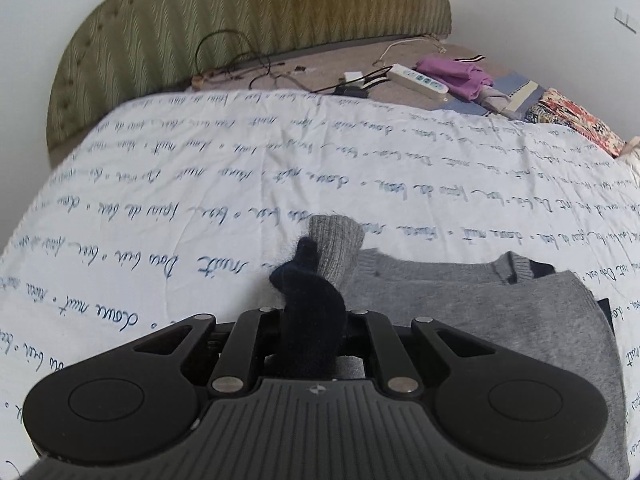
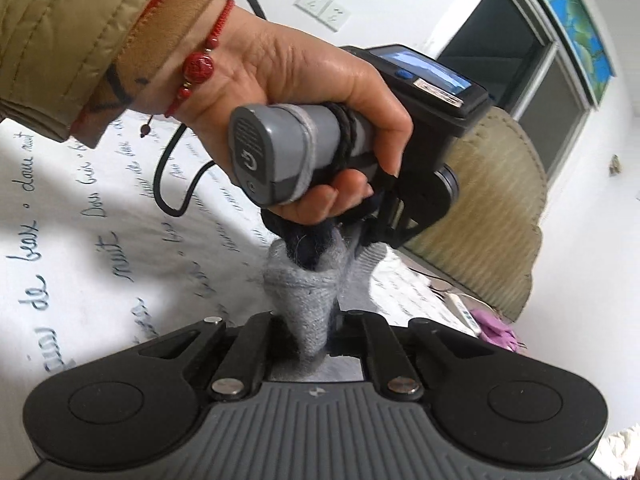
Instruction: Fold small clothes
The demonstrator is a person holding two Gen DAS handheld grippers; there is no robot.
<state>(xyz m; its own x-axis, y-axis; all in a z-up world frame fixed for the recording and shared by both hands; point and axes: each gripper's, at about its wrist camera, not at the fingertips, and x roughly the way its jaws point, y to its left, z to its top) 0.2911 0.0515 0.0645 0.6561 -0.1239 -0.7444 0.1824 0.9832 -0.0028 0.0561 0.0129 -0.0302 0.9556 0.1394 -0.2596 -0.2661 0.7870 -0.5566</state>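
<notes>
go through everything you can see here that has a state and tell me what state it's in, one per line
Left claw: shut on the dark part of the sweater.
Right claw: shut on a grey fold of the sweater.
Grey sweater: partly lifted, the rest flat on the bedspread.
Sleeve cuff: raised, bunched against the dark part.
Bedspread: spread flat, lightly wrinkled.
Power strip: lying on the bed, cables plugged in.
Purple cloth: crumpled, unfolded.

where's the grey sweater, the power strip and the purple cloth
grey sweater (image 1: 500, 300): left wrist view, flat body panel.
power strip (image 1: 418, 79): left wrist view, its white top face.
purple cloth (image 1: 456, 74): left wrist view, middle of the crumpled heap.
</notes>
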